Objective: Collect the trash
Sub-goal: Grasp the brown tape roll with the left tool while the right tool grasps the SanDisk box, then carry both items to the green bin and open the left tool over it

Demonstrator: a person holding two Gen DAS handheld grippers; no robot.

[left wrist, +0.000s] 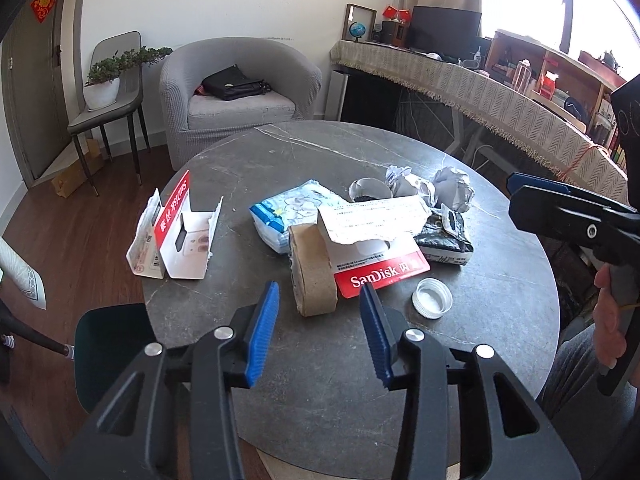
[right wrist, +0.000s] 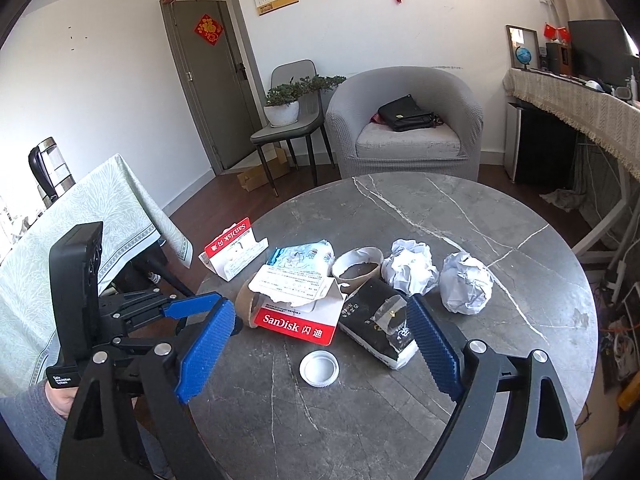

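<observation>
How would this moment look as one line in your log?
left gripper: open, empty | right gripper: open, empty | trash on table: untouched

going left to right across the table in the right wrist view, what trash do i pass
Torn red and white SanDisk card standing upright → brown cardboard tube lying on its side → white plastic bottle cap → black foil pouch → crumpled white paper ball at the far right.

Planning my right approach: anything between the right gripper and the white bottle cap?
Nothing: bare marble table separates the open right gripper from the white bottle cap, per the right wrist view.
</observation>
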